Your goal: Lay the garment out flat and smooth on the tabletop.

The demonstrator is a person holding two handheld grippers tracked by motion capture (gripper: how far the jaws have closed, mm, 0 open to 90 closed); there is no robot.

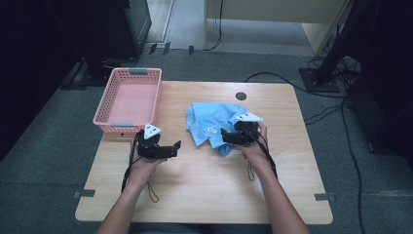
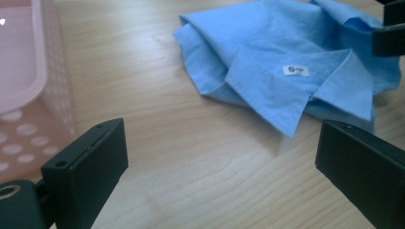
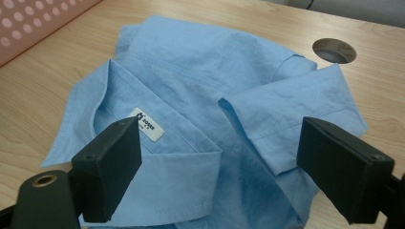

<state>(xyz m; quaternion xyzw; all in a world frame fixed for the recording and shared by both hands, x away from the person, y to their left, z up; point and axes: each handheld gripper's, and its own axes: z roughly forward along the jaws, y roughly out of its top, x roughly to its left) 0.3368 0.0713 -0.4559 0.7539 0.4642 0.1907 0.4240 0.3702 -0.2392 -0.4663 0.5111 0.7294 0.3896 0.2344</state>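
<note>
While a crumpled light-blue shirt [image 1: 214, 126] lies near the middle of the wooden counter [image 1: 204, 185], a hand-held gripper is held in each of the person's hands at the near side of it. The left hand-held gripper [image 1: 168, 148] is seen over bare wood, just in front of the pink perforated basket [image 1: 127, 100] that stands at the counter's far left corner; its jaws are spread wide and nothing is gripped between them. In the left gripper view the shirt [image 2: 286, 67] is seen ahead and to the right, apart from the jaws, with the basket wall [image 2: 43, 90] at the left edge. The right hand-held gripper [image 1: 233, 136] is held at the shirt's near right edge. Its jaws are likewise wide apart, and in the right gripper view the collar with its white label [image 3: 147, 125] and a folded sleeve [image 3: 296, 114] are framed between them, yet no fabric is pinched. A round cable hole [image 3: 334, 50] is visible in the counter beyond the shirt.
</note>
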